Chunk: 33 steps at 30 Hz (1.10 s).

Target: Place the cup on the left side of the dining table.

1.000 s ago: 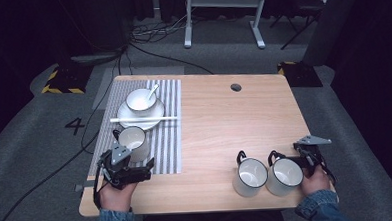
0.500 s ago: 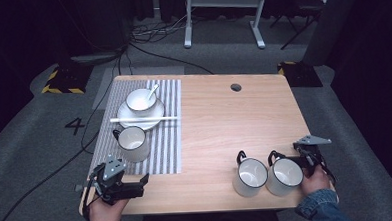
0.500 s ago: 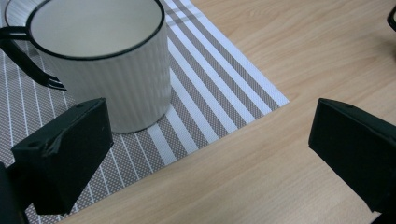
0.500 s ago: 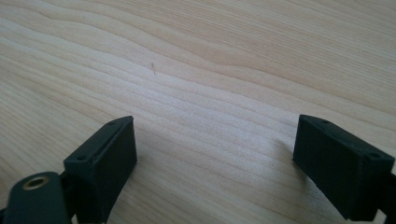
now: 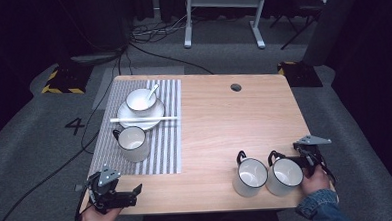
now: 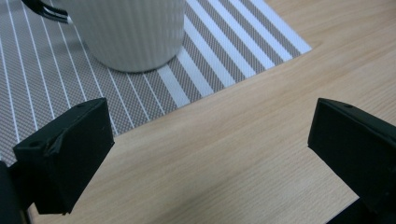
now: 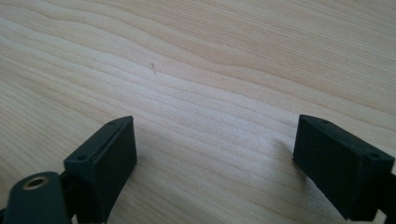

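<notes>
Mug [image 6: 130, 32] beyond hand-held gripper [image 6: 210, 154] (agape)

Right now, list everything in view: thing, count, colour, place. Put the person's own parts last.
Table: one, light wood, centre of the high view.
Placemat: one, grey with white stripes, on the table's left half.
Mugs: three, white with dark rims; one on the placemat, two side by side near the front right edge.
Plate: one, white, far end of the placemat.
Bowl: one, white, on the plate.
Spoon: one, white, leaning in the bowl.
Stick: one, white, lying across the plate.
Left gripper: black, open, at the front left corner.
Right gripper: black, open, beside the rightmost mug.
</notes>
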Tool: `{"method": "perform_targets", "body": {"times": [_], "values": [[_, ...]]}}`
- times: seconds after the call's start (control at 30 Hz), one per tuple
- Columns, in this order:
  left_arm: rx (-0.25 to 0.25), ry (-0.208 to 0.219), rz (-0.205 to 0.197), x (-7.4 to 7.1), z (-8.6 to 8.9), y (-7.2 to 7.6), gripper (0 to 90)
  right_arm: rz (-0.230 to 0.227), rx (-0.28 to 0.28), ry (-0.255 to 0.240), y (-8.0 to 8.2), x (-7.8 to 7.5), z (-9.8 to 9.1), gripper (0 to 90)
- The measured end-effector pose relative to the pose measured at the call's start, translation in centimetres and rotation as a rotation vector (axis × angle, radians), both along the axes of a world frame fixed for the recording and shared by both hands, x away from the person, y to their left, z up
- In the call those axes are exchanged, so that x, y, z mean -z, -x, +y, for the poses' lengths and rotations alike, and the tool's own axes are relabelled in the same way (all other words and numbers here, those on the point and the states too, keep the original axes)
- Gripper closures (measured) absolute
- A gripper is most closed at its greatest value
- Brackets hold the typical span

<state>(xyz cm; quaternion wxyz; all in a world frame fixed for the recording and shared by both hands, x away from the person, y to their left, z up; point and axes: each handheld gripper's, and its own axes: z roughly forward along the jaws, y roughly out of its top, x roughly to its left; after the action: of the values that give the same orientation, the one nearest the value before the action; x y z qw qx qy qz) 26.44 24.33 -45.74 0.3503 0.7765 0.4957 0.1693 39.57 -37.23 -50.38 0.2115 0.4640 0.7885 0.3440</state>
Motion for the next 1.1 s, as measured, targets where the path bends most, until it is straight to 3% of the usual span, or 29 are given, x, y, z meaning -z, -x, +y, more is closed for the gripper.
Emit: {"method": "perform_targets", "body": {"times": [0.37,0.6,0.67,0.83,0.9,0.97,1.0,1.03,1.1], "values": [[0.003,-0.01,0.086,1.9,0.8,-0.2,1.3,0.001,0.0,-0.001,0.0,0.0,0.0,13.6],[0.009,-0.118,0.13,3.3,0.5,-0.3,2.3,0.001,0.0,-0.001,0.0,0.0,0.0,13.6],[0.012,-0.129,0.148,3.7,0.4,-0.3,2.4,0.001,0.0,-0.001,0.0,0.0,0.0,13.6],[0.012,-0.121,0.099,4.2,0.2,-0.2,0.0,0.001,0.0,-0.001,0.0,0.0,0.0,13.6],[0.018,-0.071,0.012,5.1,0.4,0.0,0.0,0.001,0.0,-0.001,0.0,0.0,0.0,13.6],[0.041,-0.048,-0.038,5.6,0.5,0.2,0.0,0.001,0.0,-0.001,0.0,0.0,0.0,13.6],[0.041,-0.048,-0.038,5.6,0.5,0.2,0.0,0.001,0.0,-0.001,0.0,0.0,0.0,13.6],[0.073,-0.016,-0.097,6.2,0.7,0.3,0.0,0.001,0.0,-0.001,0.0,0.0,0.0,13.6],[0.08,-0.018,-0.098,6.2,0.7,0.4,0.2,0.001,0.001,-0.001,0.0,0.0,0.0,13.6]]}}
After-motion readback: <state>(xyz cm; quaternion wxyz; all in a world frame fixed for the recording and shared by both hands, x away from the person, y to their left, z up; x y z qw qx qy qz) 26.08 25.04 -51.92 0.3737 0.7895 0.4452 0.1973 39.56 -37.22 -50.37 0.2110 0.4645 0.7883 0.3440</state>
